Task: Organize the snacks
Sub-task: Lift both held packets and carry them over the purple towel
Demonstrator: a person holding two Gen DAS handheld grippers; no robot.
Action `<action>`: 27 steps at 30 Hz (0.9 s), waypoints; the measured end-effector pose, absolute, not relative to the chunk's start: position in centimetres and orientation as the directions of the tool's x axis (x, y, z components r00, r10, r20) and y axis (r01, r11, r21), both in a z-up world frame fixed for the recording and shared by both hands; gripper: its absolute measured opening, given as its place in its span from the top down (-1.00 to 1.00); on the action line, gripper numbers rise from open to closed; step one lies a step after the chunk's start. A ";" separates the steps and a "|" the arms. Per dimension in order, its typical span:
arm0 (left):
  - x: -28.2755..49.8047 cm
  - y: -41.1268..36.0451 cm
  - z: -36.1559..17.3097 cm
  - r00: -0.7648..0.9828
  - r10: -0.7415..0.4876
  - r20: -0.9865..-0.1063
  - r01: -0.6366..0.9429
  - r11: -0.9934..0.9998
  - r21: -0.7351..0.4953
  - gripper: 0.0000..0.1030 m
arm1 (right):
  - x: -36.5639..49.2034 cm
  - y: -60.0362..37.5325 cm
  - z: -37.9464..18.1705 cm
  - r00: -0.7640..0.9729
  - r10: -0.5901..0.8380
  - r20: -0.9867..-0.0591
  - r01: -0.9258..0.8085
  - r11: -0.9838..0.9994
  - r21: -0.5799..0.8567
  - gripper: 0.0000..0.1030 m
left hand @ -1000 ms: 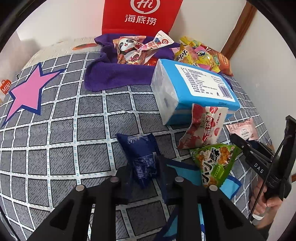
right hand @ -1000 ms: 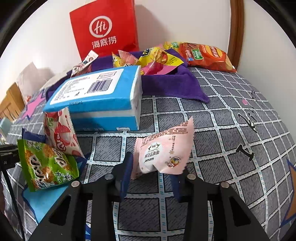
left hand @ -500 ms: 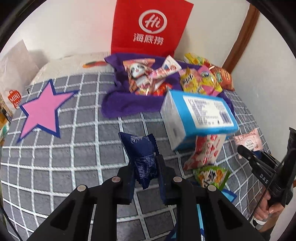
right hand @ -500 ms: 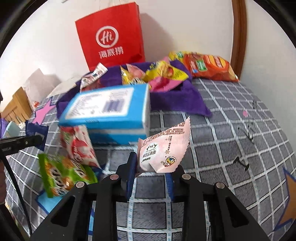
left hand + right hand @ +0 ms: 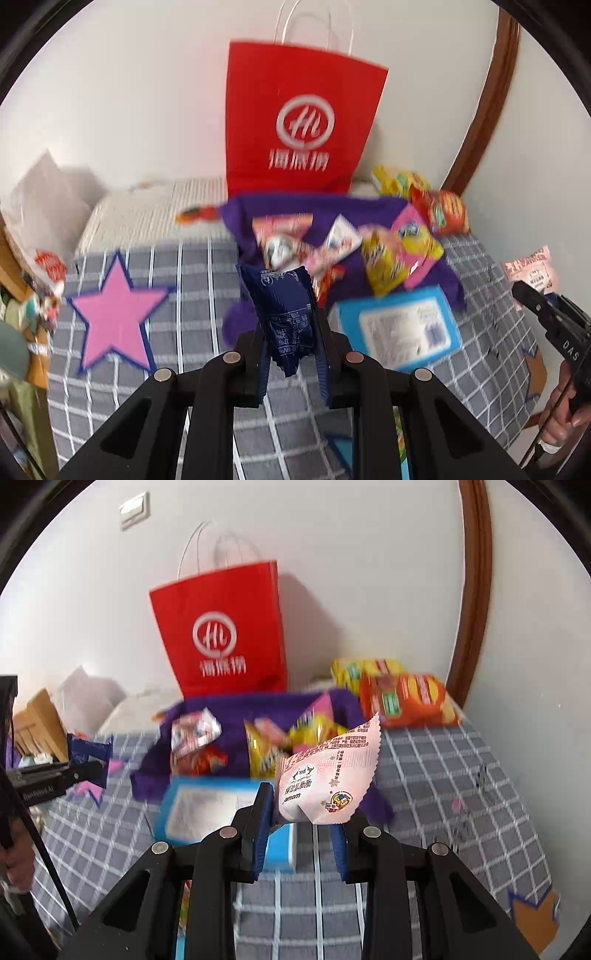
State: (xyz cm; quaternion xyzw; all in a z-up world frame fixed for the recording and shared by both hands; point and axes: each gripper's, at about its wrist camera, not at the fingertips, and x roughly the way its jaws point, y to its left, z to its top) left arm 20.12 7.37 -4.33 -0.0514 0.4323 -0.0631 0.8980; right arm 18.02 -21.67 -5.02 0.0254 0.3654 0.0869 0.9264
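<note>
My left gripper (image 5: pixel 291 343) is shut on a dark blue snack packet (image 5: pixel 282 310) and holds it up above the grey checked bedspread (image 5: pixel 192 266). My right gripper (image 5: pixel 301 821) is shut on a pale pink snack packet (image 5: pixel 328 775), also lifted; it shows at the right edge of the left wrist view (image 5: pixel 532 271). A purple cloth (image 5: pixel 325 210) with a pile of mixed snack packets (image 5: pixel 391 258) lies ahead, in front of a red paper bag (image 5: pixel 299 125). A blue tissue pack (image 5: pixel 402 328) lies just before the cloth.
Orange and yellow chip bags (image 5: pixel 402 698) sit at the back right by a brown door frame (image 5: pixel 476 590). A pink star (image 5: pixel 114 314) is printed on the bedspread at left. A white bag (image 5: pixel 44 206) and clutter stand at the far left.
Both grippers have risen and tilted up with their packets held. The red bag and the purple cloth now sit nearer the middle of both views; the green and red packets have dropped out of sight.
</note>
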 end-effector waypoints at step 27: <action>31.4 4.6 -4.2 0.644 -0.155 -0.749 0.038 0.984 -0.172 0.61 | 34.7 -17.3 -4.8 0.638 0.293 -0.712 -0.216 0.956 0.200 0.42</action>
